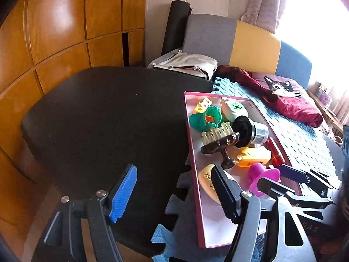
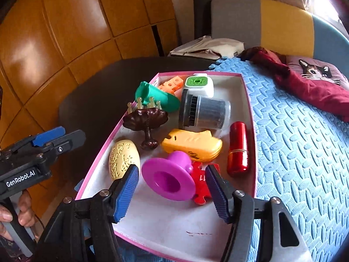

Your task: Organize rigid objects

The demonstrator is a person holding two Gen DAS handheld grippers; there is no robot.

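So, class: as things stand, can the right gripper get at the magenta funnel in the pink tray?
Probably yes: the right gripper is open, the magenta funnel lies just ahead between its fingers, nothing covering it.

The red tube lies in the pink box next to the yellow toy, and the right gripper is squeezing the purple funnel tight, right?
Not squeezing. In the right wrist view the right gripper is open, its pads apart on either side of the purple funnel. The red tube does lie in the pink box next to the yellow toy.

Funnel [image 2: 168,175] in box [image 2: 248,100], btwn egg [image 2: 123,159] left & tube [image 2: 238,147] right.
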